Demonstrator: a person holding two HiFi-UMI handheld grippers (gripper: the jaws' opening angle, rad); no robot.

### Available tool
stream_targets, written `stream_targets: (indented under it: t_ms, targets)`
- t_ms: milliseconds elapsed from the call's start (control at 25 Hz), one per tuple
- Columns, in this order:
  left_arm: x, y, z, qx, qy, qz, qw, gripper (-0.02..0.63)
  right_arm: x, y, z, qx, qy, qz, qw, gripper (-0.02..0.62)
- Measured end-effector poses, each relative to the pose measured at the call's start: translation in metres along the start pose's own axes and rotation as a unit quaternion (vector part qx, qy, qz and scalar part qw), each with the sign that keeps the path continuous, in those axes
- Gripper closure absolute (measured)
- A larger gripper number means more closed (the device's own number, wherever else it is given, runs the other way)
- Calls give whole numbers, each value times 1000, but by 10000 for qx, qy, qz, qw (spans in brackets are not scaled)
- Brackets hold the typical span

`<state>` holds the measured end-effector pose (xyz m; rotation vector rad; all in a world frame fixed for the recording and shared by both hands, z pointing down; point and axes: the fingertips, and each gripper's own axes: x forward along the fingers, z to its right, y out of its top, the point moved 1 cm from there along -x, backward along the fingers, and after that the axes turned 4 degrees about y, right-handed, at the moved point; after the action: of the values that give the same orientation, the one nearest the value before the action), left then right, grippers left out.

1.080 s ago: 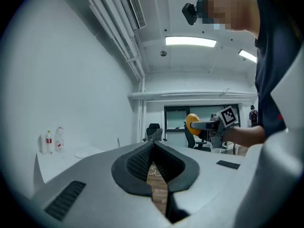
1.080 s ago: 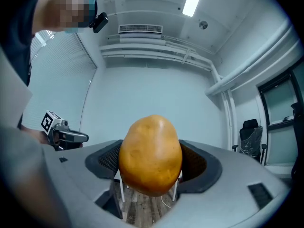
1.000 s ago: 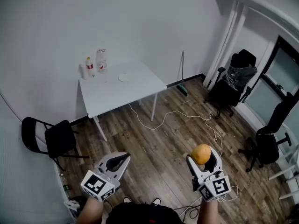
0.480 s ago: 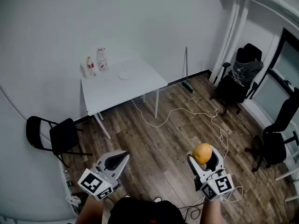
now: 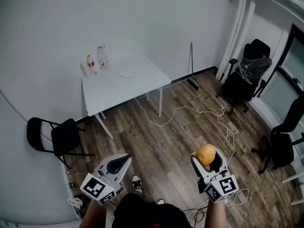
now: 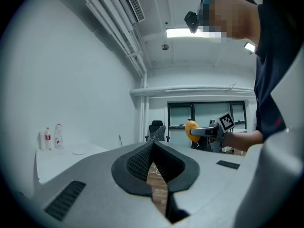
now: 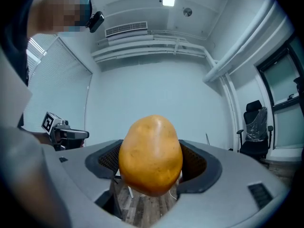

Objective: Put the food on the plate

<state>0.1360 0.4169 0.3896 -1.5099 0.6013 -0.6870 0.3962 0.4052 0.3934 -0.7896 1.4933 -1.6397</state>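
Counter [image 5: 114, 94] well ahead against wall, plate [image 5: 126, 73] near its back edge – open wood floor [image 5: 161, 146] between, white cable [image 5: 190, 110] trailing across. Both held low, pointing forward: right hand-held gripper [image 5: 207, 159] clamps yellow-orange food [image 5: 205, 153]; left hand-held gripper [image 5: 124, 161] jaws pressed together, nothing between.

Right claw [image 5: 207, 157] grips round orange food [image 5: 205, 153] above the wood floor [image 5: 166, 139]. Left claw [image 5: 126, 160] hangs level with it. Well apart, a white desk [image 5: 118, 93] carries a plate [image 5: 126, 73] and bottles [image 5: 101, 57].
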Motion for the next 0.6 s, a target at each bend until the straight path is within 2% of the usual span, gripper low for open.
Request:
stream_targets:
  t_ms: [80,360,600]
  targets:
    - [9,-1,-8,-37,-43,51,10000,582,7,-5,7,-119,-72,-142,9998,229]
    - [39,2,-60,-33,-182,201,9996,581,63,2,16,-248,-148,-127,9995,229]
    - [60,5,-142,17,-158,216,9996,583,149,9,12,-289,-111,-46,9995,229]
